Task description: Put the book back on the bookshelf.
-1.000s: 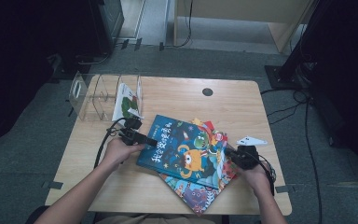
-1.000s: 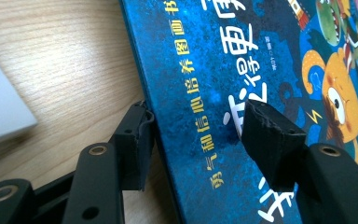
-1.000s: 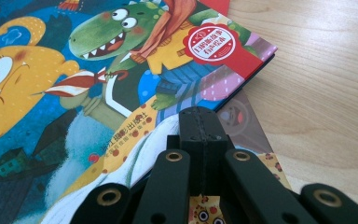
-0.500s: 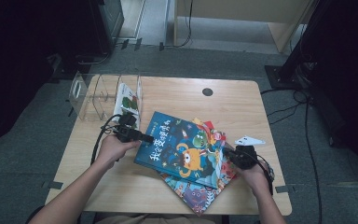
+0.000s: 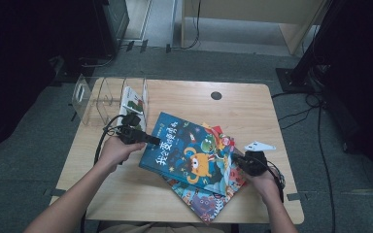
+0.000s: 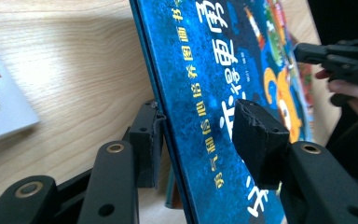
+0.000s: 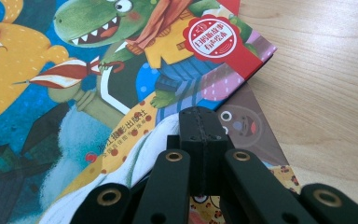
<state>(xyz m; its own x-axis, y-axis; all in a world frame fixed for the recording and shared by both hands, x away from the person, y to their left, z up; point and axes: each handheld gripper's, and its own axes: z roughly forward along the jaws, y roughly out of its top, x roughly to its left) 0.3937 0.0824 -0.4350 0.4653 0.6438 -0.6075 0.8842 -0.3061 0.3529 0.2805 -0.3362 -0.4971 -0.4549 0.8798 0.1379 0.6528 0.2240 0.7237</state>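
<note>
Lifting the blue picture book (image 5: 189, 153) by its spine edge, I have it tilted up off the stack. The jaws of my left gripper (image 5: 151, 141) straddle that edge. In the left gripper view one pad (image 6: 147, 140) sits against the back cover, and the other pad (image 6: 258, 135) stands just off the front cover; these jaws have just been closing, and I cannot tell whether they pinch yet. The book lies near the middle of the wooden table (image 5: 252, 109), slanted, on top of a second colourful book (image 5: 201, 201) whose corner sticks out toward my side, and a red one (image 5: 222, 133) peeks out at its far right.

My right gripper (image 5: 237, 160) rests at the book's right edge with its jaws pressed together, nothing between them; in the right gripper view they lie over the crocodile picture (image 7: 121, 28).

Beyond my left hand (image 5: 114, 150), a clear plastic rack (image 5: 94, 94) stands at the table's far left corner, with a thin white booklet (image 5: 132, 102) leaning in it.
</note>
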